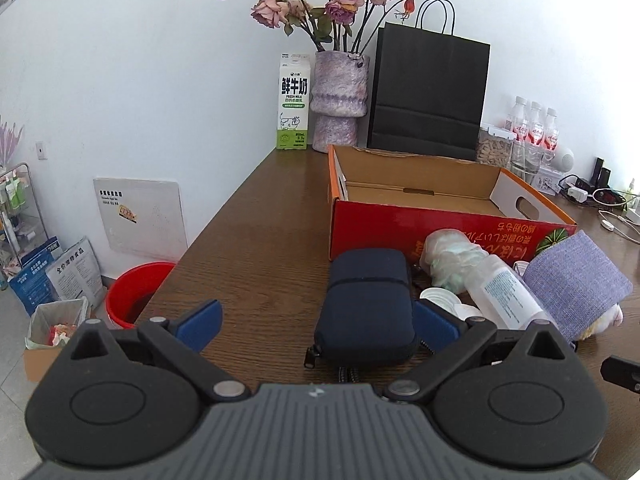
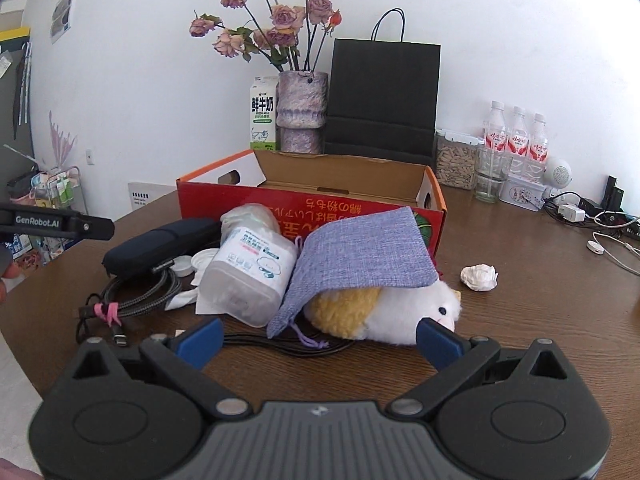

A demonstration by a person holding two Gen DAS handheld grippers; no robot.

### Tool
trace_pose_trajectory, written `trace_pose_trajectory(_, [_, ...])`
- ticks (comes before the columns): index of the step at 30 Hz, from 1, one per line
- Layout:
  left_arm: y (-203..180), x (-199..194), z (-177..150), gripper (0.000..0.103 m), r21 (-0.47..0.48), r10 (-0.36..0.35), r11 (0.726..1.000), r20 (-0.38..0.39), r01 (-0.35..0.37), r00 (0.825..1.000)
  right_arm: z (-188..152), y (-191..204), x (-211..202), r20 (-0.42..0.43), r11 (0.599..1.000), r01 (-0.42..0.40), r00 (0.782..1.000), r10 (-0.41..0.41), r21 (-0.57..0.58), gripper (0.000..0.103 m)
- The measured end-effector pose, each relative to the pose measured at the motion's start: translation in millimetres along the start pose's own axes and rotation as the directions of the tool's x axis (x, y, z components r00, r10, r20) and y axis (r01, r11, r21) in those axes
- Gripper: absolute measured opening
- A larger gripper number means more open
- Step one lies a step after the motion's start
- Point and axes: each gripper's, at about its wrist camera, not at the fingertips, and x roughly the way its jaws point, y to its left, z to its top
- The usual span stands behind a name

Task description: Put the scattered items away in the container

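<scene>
An open red cardboard box point(image 1: 400, 228) stands on the brown table; it also shows in the right wrist view point(image 2: 240, 204). A pile lies in front of it: a navy zip pouch point(image 1: 366, 304) point(image 2: 160, 246), a clear wipes tub point(image 1: 504, 292) point(image 2: 248, 276), a purple cloth bag point(image 1: 576, 284) point(image 2: 360, 264), a white and yellow plush toy point(image 2: 400, 312), a coiled cable point(image 2: 136, 300) and a crumpled paper ball point(image 2: 479, 277). My left gripper point(image 1: 318, 326) is open, its fingers on either side of the pouch's near end. My right gripper point(image 2: 318, 338) is open just before the plush toy.
At the back stand a milk carton point(image 1: 293, 104), a vase of dried roses point(image 1: 339, 100), a black paper bag point(image 1: 430, 96), water bottles point(image 2: 516, 140) and a jar point(image 2: 456, 160). Chargers and cables point(image 2: 592, 216) lie at the right. A red bucket point(image 1: 132, 292) sits on the floor left.
</scene>
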Motion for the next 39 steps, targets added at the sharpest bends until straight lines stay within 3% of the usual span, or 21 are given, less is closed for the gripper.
trace_pose_trajectory(11, [-11,10,-4,0.103,0.018,-0.004,1.000,-0.026,0.005,1.000,19,30,2,0.074,0.996,-0.056,0.995,0.061,-0.070,0.101])
trace_pose_trajectory(17, [-11,18,-4,0.103,0.011,-0.001,1.000,-0.035,0.002,0.999,34,42,38,0.004,0.990,-0.135,0.991,0.135,-0.042,0.090])
trace_pose_trajectory(22, [-8,30,0,0.103,0.008,0.016,1.000,-0.051,-0.015,0.999,43,39,73,-0.070,0.988,-0.150,0.986,0.153,0.044,0.089])
trace_pose_trajectory(34, [-19,72,14,0.103,0.017,-0.056,0.998,-0.115,0.059,0.992,48,45,98,-0.096,0.988,-0.144,0.984,0.148,0.049,0.087])
trace_pose_trajectory(39, [-19,92,14,0.103,-0.005,-0.074,0.997,-0.176,0.075,0.982,47,48,101,-0.099,0.990,-0.136,0.985,0.140,0.040,0.089])
